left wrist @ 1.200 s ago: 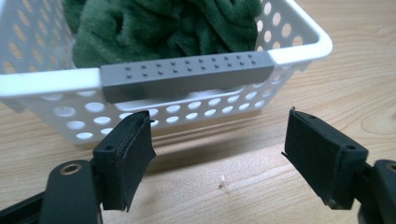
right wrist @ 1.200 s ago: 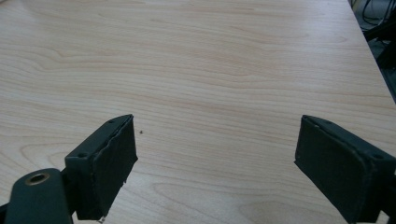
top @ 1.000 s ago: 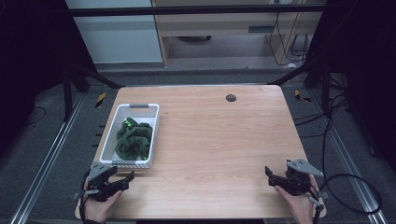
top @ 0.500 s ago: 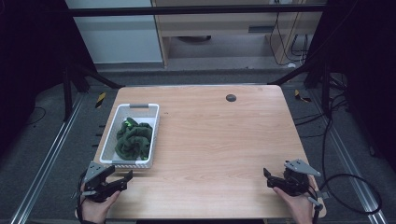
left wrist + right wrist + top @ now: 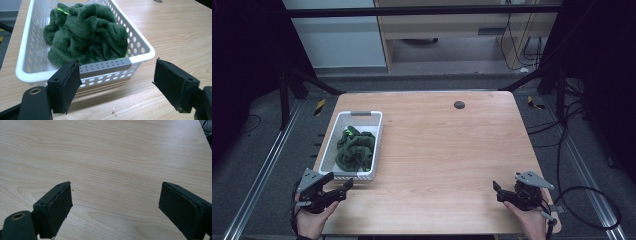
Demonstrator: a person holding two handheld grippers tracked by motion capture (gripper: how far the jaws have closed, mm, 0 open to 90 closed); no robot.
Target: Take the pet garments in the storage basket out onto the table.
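- Green plush cloth (image 5: 85,32) sits bunched inside the white perforated basket (image 5: 377,131), at the left side of the wooden table (image 5: 452,150). It is heaped loosely, not folded, and rises to about the rim, so the top folds look reachable from above without touching the walls.
- A bright green tag (image 5: 62,10) shows at the far end of the heap in the left gripper view; a second bit of the same green peeks out at the near right corner.
- The basket's near wall carries a grey studded strip (image 5: 105,67), probably a handle or label bar. It faces the left gripper (image 5: 117,82) directly.
- The left gripper is low on the table, just short of the basket's near end, jaws spread wide with nothing between the pads. The near wall sits framed between them, apart from both. My read: staged for a reach into or onto the basket.
- Judgement: going for the cloth means lifting over the near wall first. A level push from here would just shove the light basket.
- The right gripper (image 5: 115,202) is at the table's near right corner, well apart from the basket, jaws wide and empty over bare wood. Likely parked to keep clear, or waiting to take the cloth.
- A small dark round disc (image 5: 459,104) lies near the far edge, clear of everything.
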